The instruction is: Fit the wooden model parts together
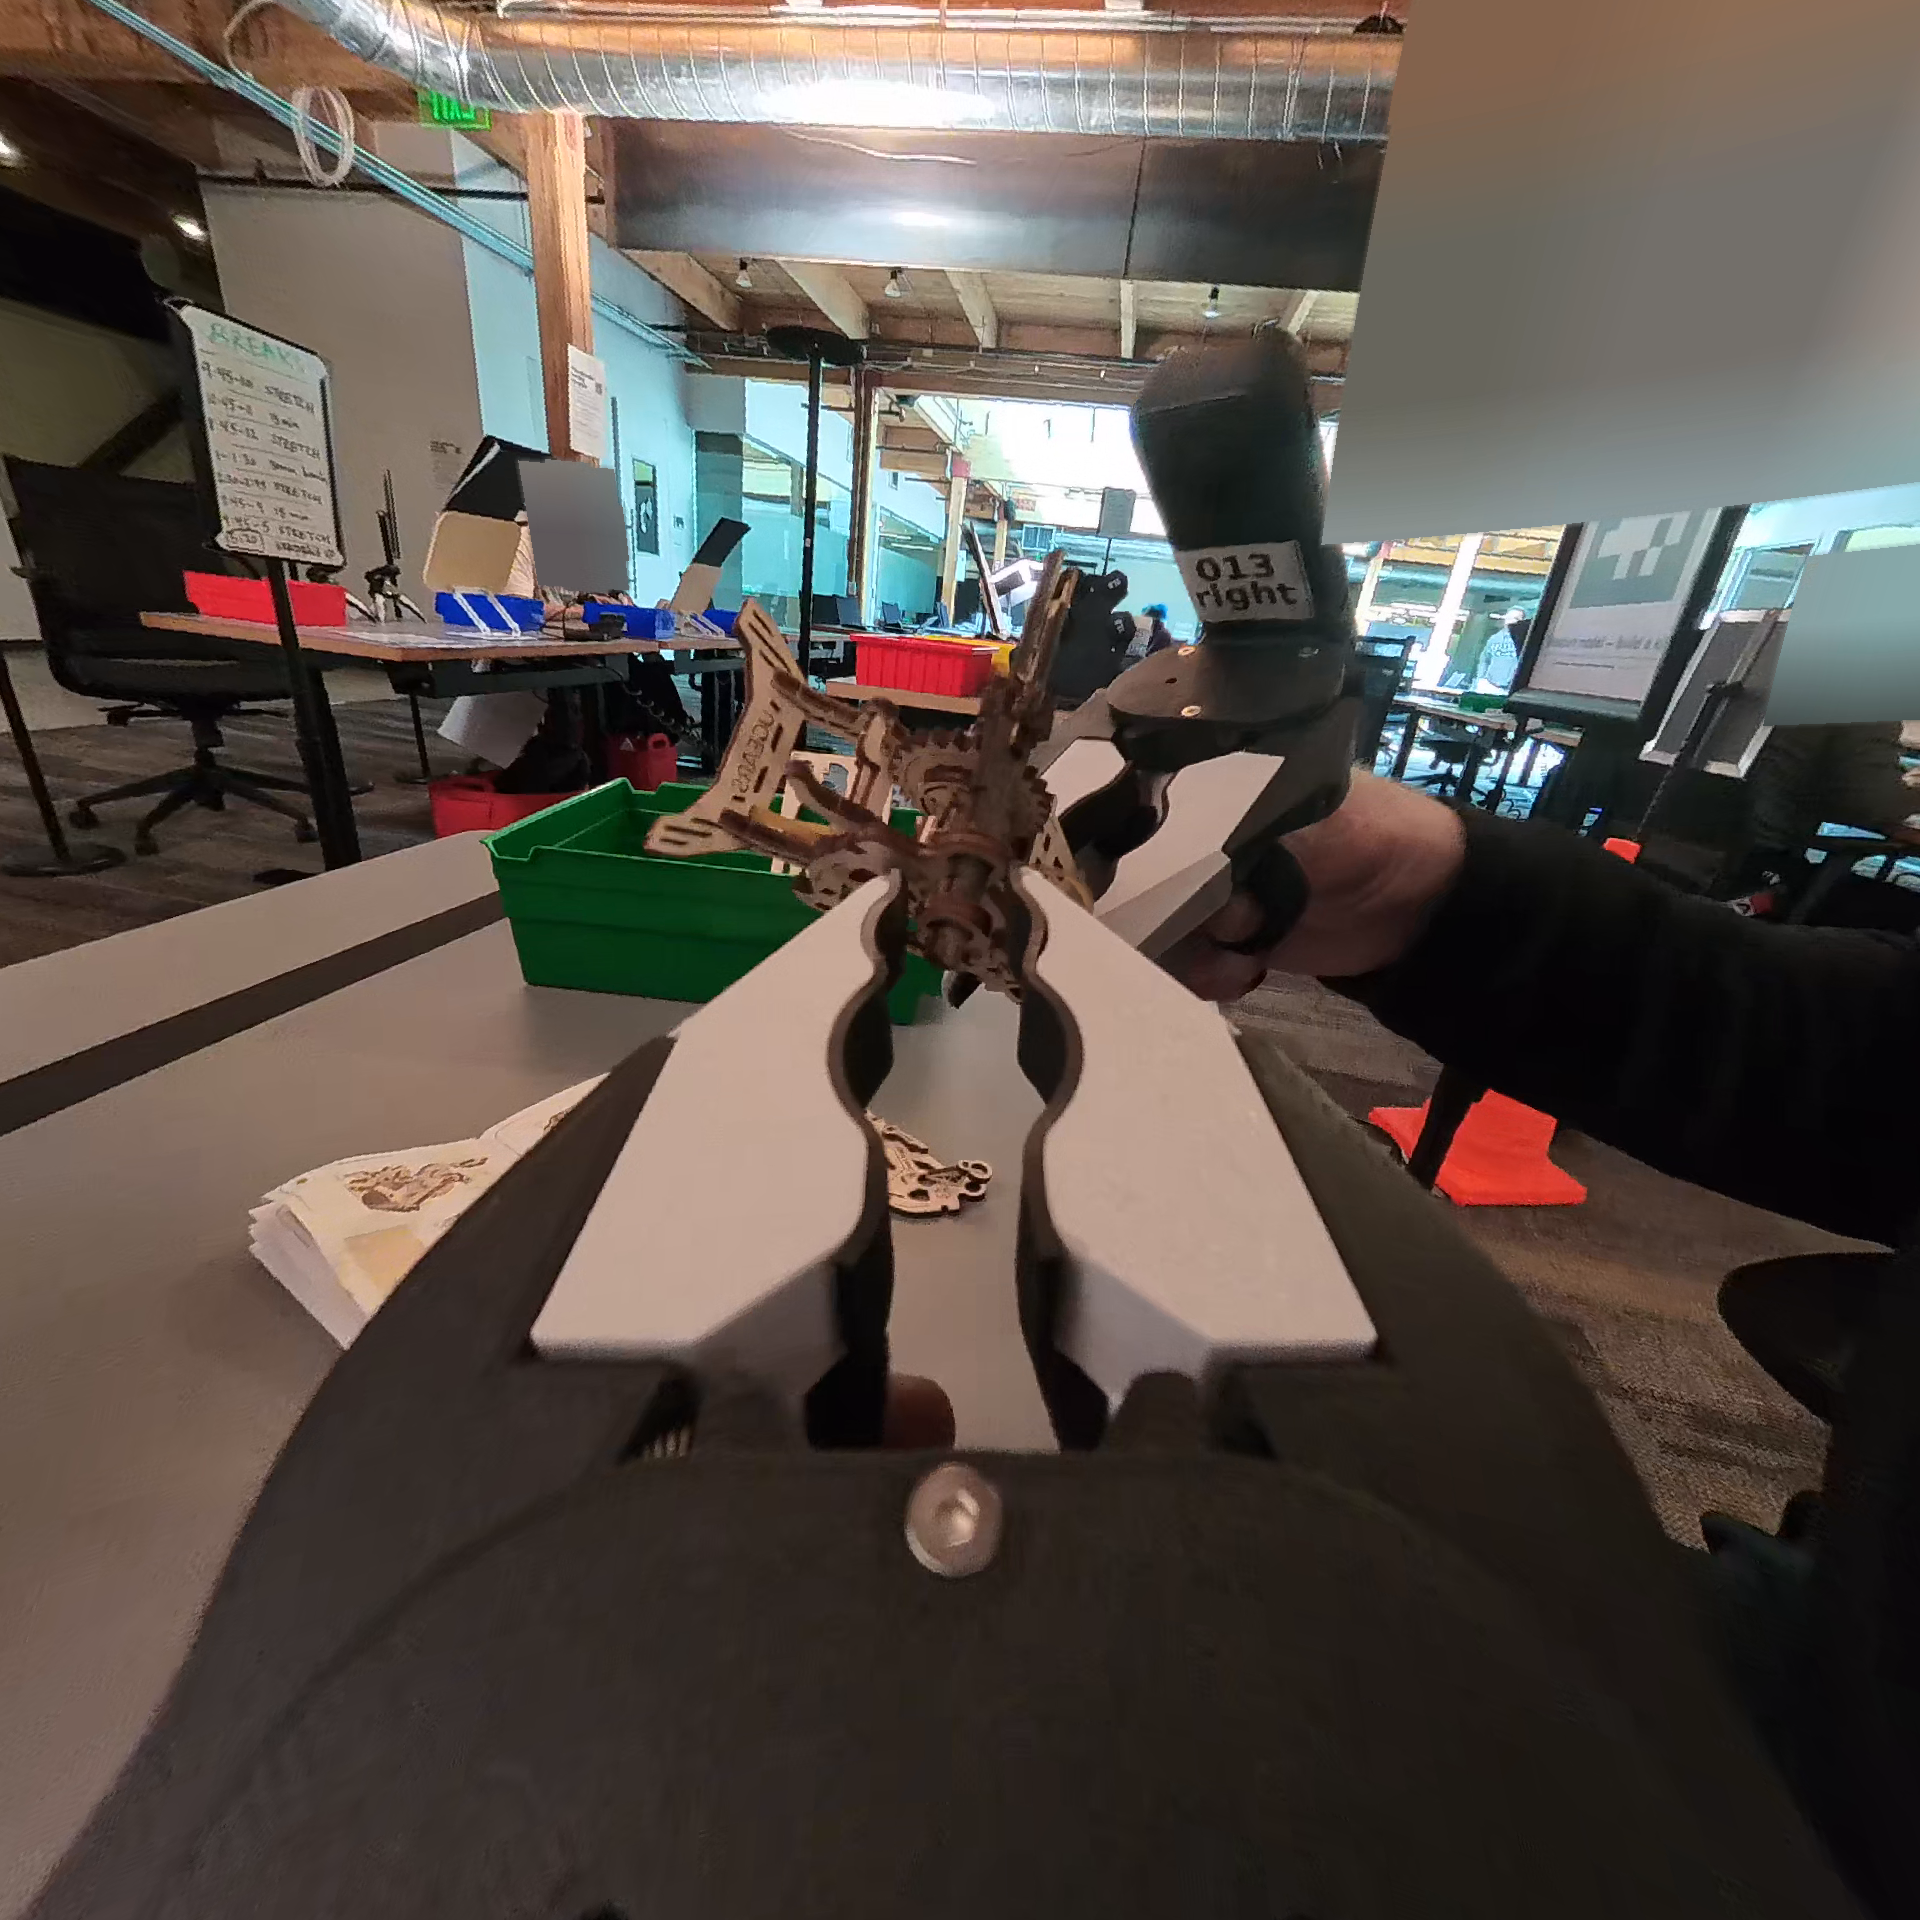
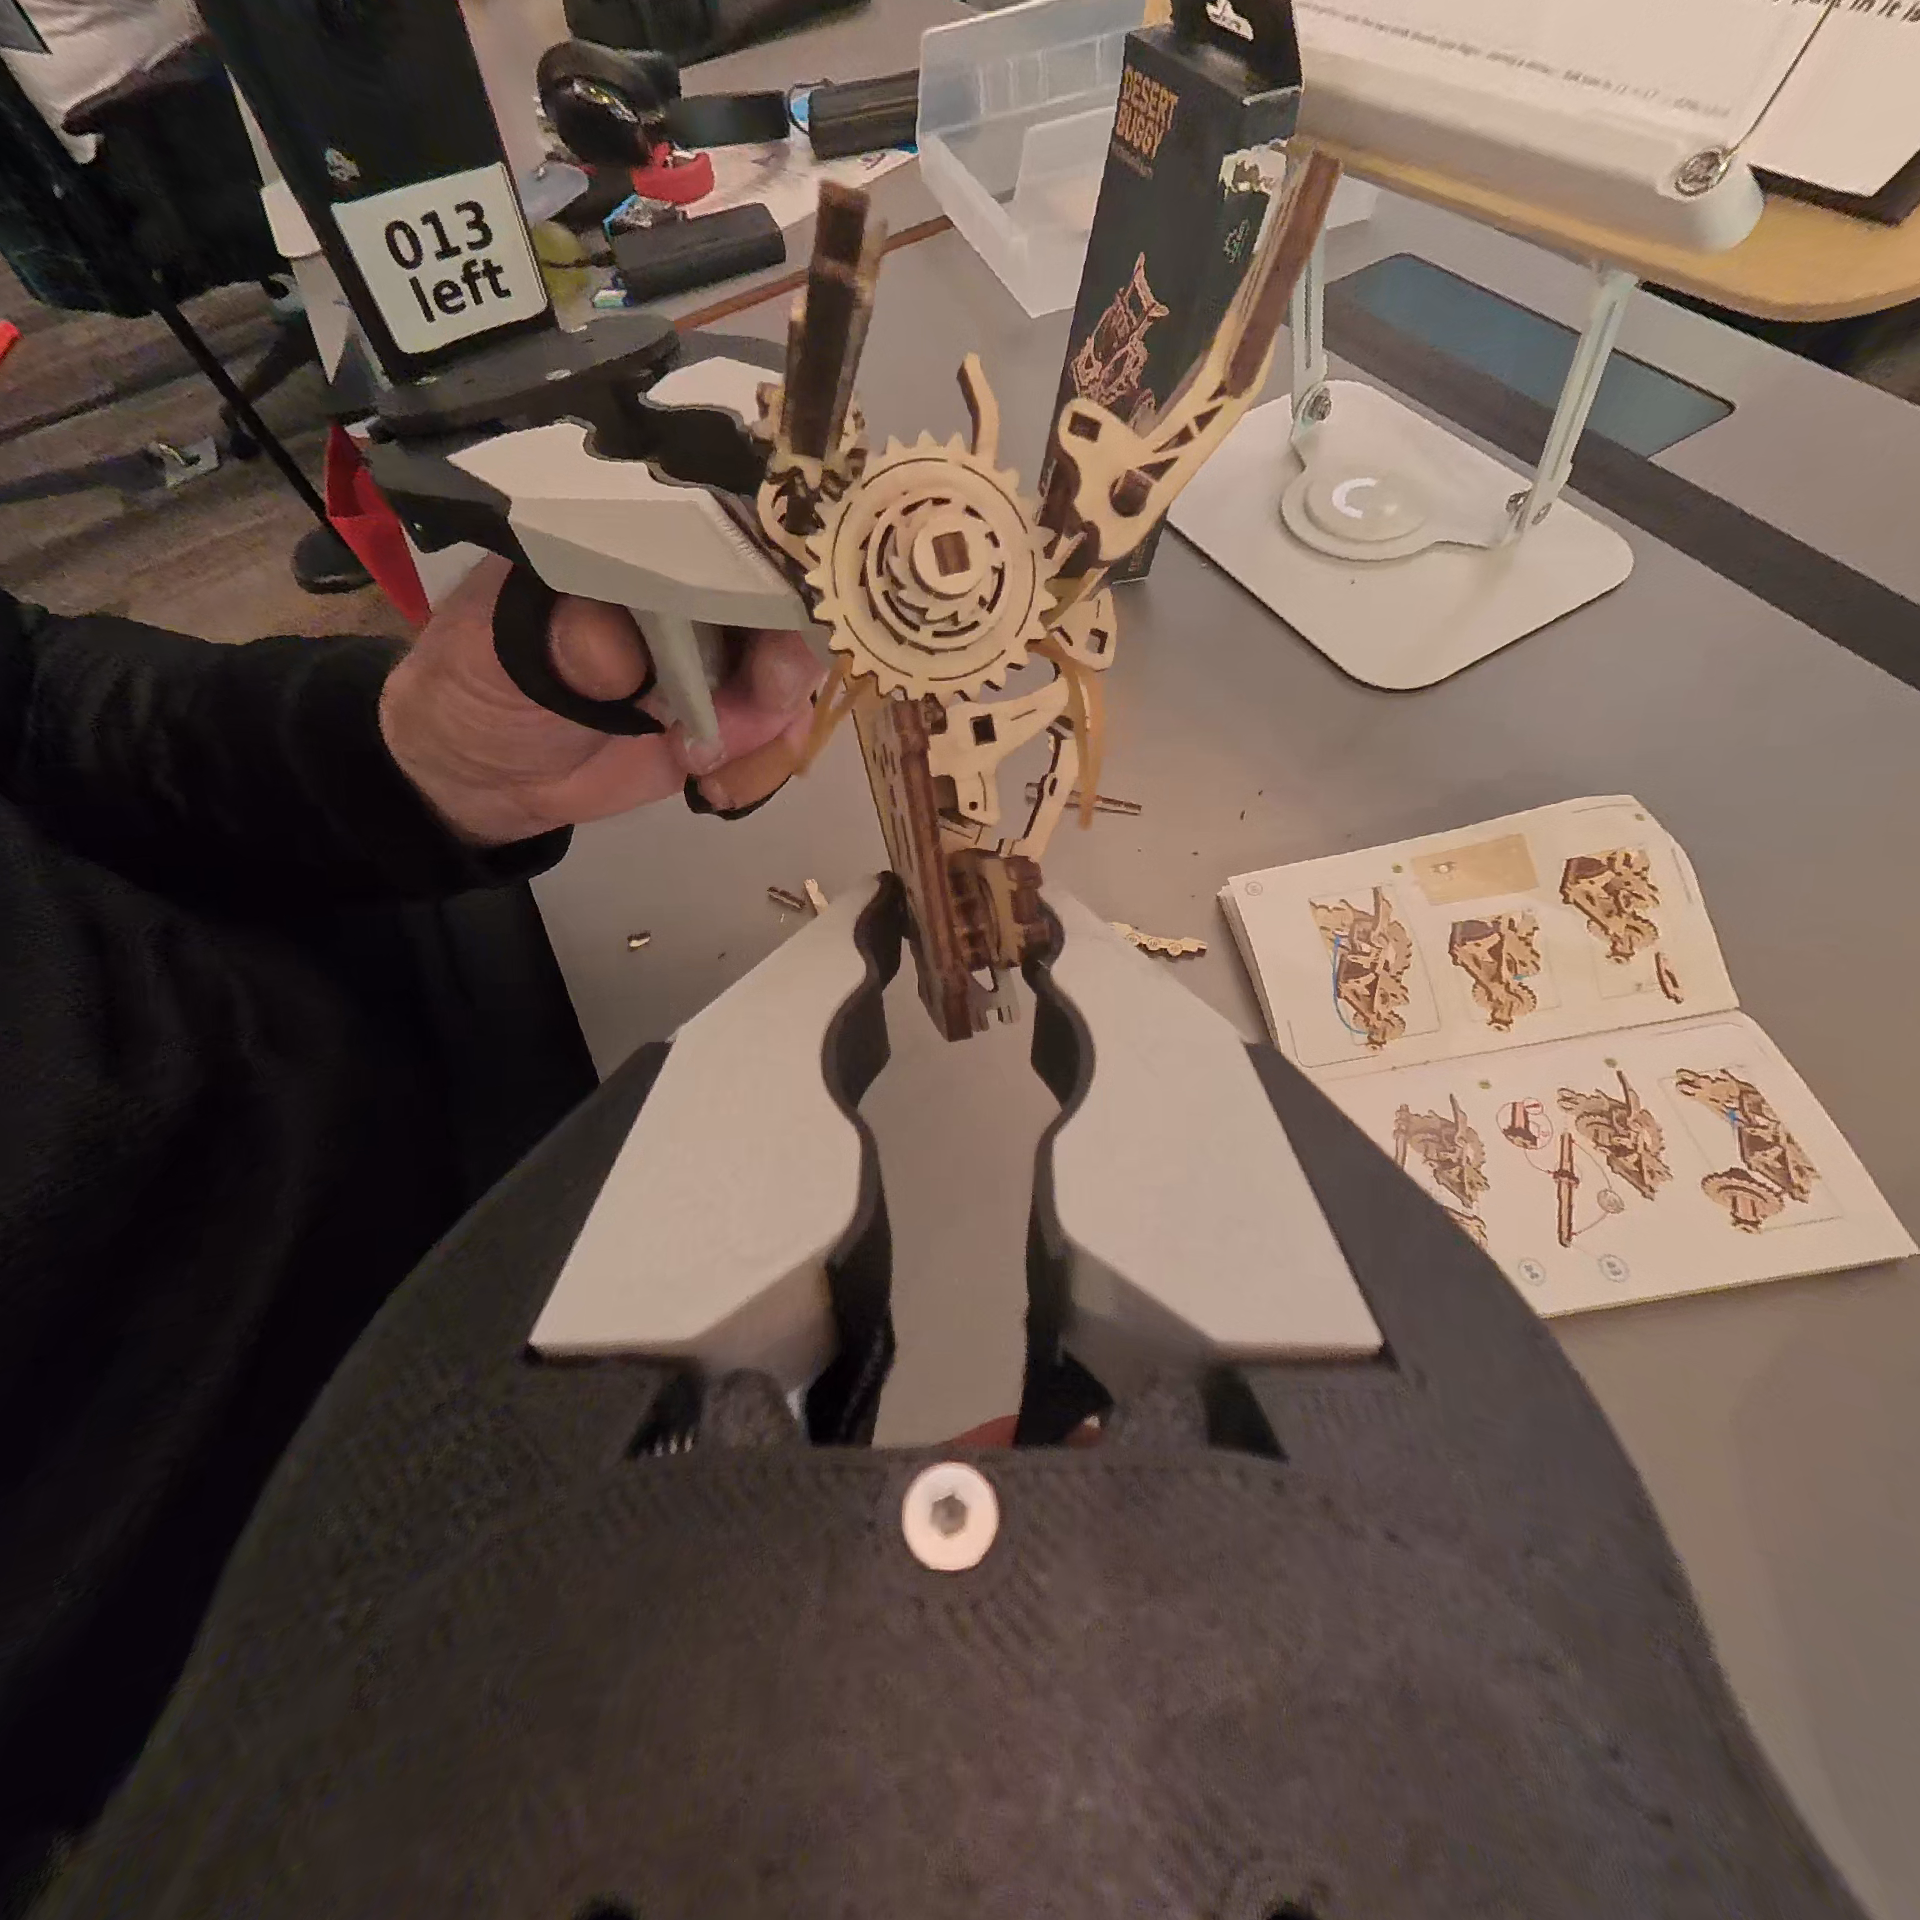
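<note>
Clamped between my right gripper, pinching its lower frame, and my left gripper, gripping the axle hub, the pale laser-cut wooden geared model hangs above the grey table, so I'd judge the next part needs one grip freed.

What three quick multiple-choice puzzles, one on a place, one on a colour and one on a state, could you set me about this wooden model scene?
1. Where does the open instruction booklet lie?
A. flat on the grey table
B. inside a bin
C. on the floor

2. What colour is the bin behind the wooden model?
A. blue
B. green
C. yellow

3. How is the model held?
A. lying loose on the table
B. by one gripper only
C. by both, the left gripper and the right gripper

Answers: 1 A, its pages are spread on the tabletop. 2 B, its walls are green. 3 C, each wrist view shows its fingers closed on a part of the model, lifted off the table.
</note>
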The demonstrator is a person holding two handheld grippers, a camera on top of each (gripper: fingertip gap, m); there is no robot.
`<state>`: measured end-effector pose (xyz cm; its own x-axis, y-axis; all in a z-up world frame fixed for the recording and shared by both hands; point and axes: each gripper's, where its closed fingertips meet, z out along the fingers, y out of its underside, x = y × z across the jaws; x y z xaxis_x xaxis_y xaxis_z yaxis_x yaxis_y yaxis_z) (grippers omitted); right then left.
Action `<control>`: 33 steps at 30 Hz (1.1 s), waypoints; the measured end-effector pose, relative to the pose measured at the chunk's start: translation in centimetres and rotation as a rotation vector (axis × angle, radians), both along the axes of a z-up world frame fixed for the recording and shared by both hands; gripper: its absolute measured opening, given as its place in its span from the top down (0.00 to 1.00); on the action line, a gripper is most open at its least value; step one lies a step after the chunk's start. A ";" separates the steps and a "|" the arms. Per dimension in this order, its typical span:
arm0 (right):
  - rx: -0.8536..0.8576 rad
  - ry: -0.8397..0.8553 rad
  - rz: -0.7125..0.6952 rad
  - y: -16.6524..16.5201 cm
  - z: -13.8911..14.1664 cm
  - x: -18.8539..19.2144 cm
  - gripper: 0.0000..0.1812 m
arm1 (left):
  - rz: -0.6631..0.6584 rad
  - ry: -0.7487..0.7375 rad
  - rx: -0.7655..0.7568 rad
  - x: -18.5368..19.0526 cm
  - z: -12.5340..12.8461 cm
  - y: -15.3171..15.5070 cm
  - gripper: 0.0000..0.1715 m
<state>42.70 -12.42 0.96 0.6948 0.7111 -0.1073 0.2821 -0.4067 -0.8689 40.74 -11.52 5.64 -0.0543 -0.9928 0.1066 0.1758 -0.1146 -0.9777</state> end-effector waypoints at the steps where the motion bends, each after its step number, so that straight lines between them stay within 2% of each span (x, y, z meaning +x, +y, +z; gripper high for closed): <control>1: -0.006 -0.008 -0.007 0.0 0.0 0.0 0.89 | 0.002 0.000 0.000 0.0 0.0 0.0 0.92; 11: 0.004 -0.010 -0.025 -0.2 0.5 -0.4 0.89 | 0.004 -0.053 -0.010 -0.6 0.4 -0.1 0.93; 15: 0.024 0.013 -0.023 -0.4 1.2 -0.7 0.89 | -0.042 -0.120 -0.096 -1.1 0.8 0.3 0.93; 17: 0.022 0.036 -0.020 -0.5 1.7 -0.8 0.85 | -0.073 -0.178 -0.164 -1.7 1.1 0.8 0.94; 20: 0.022 0.141 -0.002 -0.9 3.4 -0.6 0.80 | -0.130 -0.233 -0.214 -2.3 1.5 1.2 0.94; 23: 0.030 0.279 0.040 -1.5 5.9 -0.7 0.81 | -0.192 -0.282 -0.239 -2.9 1.9 1.0 0.94; 26: 0.026 0.418 0.065 -1.5 8.2 -0.8 0.83 | -0.219 -0.283 -0.166 -3.1 2.2 0.2 0.94; 30: -0.009 0.545 0.085 -1.1 9.2 -0.7 0.84 | -0.278 -0.305 -0.132 -3.5 2.8 -0.8 0.94; 33: -0.006 0.564 0.075 -0.8 9.2 0.0 0.83 | -0.353 -0.354 -0.186 -4.1 3.4 -1.0 0.94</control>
<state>42.67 -13.22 10.17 0.4765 0.7543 -0.4516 -0.1971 -0.4089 -0.8910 36.61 -12.52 9.01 -0.4460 -0.8738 0.1936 0.4108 -0.3920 -0.8232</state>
